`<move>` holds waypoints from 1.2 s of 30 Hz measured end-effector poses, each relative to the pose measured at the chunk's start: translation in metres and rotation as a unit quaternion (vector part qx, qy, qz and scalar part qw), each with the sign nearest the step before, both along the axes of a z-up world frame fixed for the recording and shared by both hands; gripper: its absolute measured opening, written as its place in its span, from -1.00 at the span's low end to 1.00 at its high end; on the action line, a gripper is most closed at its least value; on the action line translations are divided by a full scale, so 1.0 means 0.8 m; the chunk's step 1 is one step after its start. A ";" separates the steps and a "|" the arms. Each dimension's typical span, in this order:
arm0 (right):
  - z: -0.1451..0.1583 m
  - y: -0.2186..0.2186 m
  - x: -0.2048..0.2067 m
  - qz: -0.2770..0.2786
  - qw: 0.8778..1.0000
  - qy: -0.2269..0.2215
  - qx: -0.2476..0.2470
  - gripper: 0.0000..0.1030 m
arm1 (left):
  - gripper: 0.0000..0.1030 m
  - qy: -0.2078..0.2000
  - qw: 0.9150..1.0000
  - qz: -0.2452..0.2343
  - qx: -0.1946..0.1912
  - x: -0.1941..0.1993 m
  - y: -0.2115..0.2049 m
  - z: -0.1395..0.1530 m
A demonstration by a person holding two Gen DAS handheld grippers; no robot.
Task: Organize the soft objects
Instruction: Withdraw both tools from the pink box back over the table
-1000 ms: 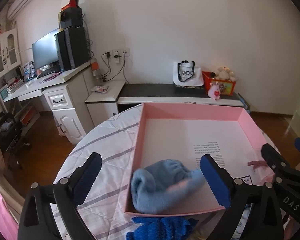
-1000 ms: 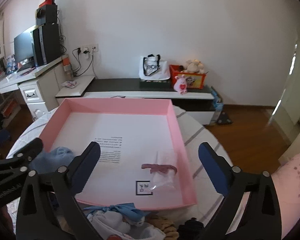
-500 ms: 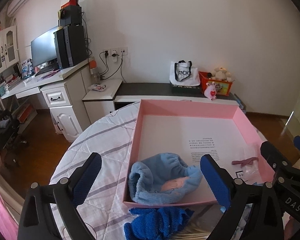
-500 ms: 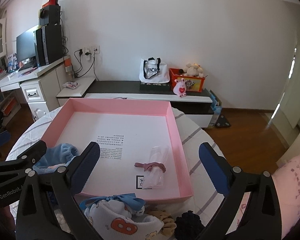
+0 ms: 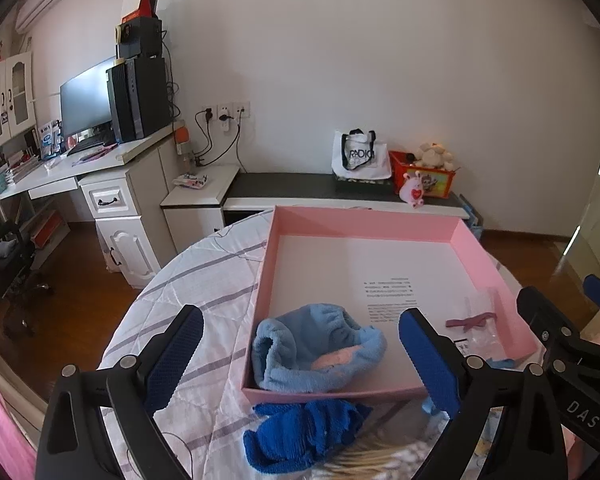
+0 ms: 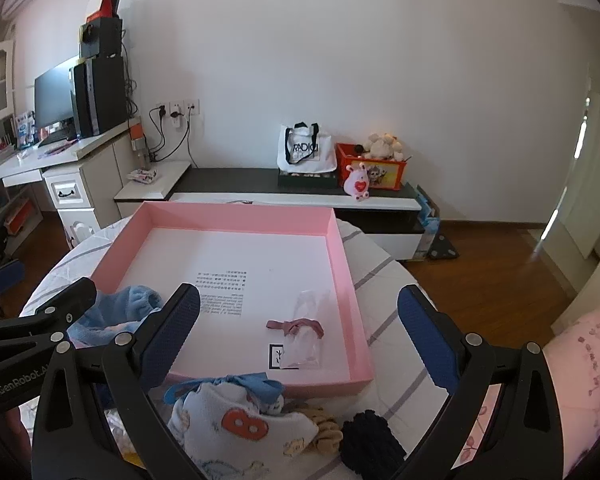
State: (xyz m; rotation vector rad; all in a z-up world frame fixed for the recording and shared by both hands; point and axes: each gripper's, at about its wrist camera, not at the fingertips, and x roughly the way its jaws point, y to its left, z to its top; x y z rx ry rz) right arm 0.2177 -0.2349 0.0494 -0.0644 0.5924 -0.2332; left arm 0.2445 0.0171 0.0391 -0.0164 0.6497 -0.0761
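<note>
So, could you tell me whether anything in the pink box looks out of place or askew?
Slightly. The light blue fleece piece sits crumpled in the near left corner of the pink box, not folded flat. A clear bag with a mauve tie lies loose near the right wall. Nothing looks spilled or damaged.

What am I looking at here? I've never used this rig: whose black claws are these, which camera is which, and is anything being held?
These are two handheld grippers, each with its own fisheye camera looking along its fingers. One picture is from the left gripper, the other from the right gripper. Both are open and hold nothing. On the round table sits a pink box containing a light blue cloth and a small clear bag with a pink tie. In front of the box lie a dark blue knit, a patterned white cloth and a black knit item.
</note>
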 end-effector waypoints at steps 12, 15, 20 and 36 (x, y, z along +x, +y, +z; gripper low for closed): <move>0.028 0.016 -0.074 0.001 0.999 -0.033 -0.010 1.00 | 0.89 -0.049 0.999 0.000 -0.013 -0.099 0.012 0.020; 0.033 0.017 -0.093 -0.001 0.999 -0.038 -0.012 1.00 | 0.89 -0.065 0.998 0.002 -0.012 -0.128 0.017 0.023; 0.044 0.021 -0.128 0.001 0.998 -0.053 -0.014 1.00 | 0.96 -0.090 0.996 0.005 -0.014 -0.180 0.021 0.029; 0.093 0.044 -0.224 0.019 0.990 -0.139 -0.033 1.00 | 1.00 -0.174 0.984 0.006 -0.021 -0.290 0.023 0.062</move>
